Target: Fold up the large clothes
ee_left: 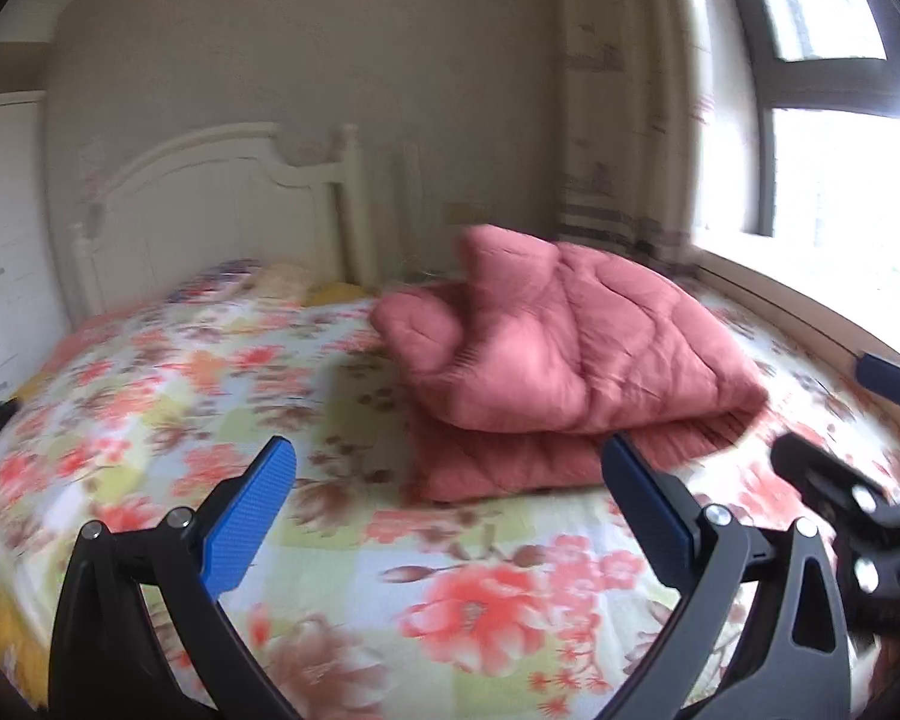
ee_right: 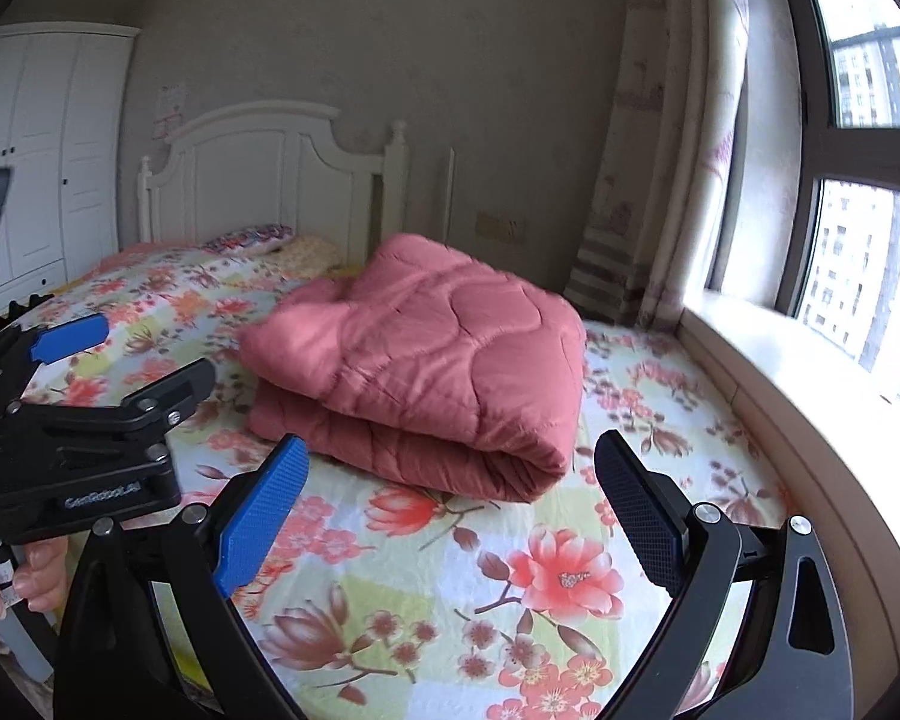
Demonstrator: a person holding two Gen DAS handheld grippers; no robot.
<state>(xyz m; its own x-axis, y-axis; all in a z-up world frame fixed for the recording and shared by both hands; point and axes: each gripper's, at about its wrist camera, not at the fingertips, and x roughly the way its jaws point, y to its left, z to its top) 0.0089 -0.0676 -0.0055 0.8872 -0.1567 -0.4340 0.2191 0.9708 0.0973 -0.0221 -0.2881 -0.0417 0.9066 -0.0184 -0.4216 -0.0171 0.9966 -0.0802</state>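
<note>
Where the left wrist camera looks along its own black two-finger gripper with blue ribbed pads (ee_left: 450, 510), the jaws stand wide apart with nothing between them, released above the bed. A pink quilted padded garment, folded into a thick bundle (ee_left: 564, 354), lies on the floral bedsheet with red blossoms on pale green and white squares (ee_left: 210, 384), a little beyond the fingertips and toward the window side. Its upper layers are rumpled and one corner sticks up. The picture is blurred. At the right edge the other black gripper (ee_left: 852, 426) shows in part, also apart from the bundle. A white wooden headboard (ee_left: 222, 198) stands behind the bed, and a striped patterned curtain (ee_left: 624, 120) hangs by the bright window (ee_left: 840, 150).

In the right wrist view, the right gripper is likewise spread open and empty, hovering over the sheet, with the folded bundle lying just ahead between and beyond its fingers. The left gripper appears at the left, its blue pad raised clear of the bed, with a person's hand (ee_right: 24, 576) on its handle. A pale stone window sill (ee_right: 810, 396) runs beside the bed, and a white wardrobe (ee_right: 54, 144) fills the far corner.
</note>
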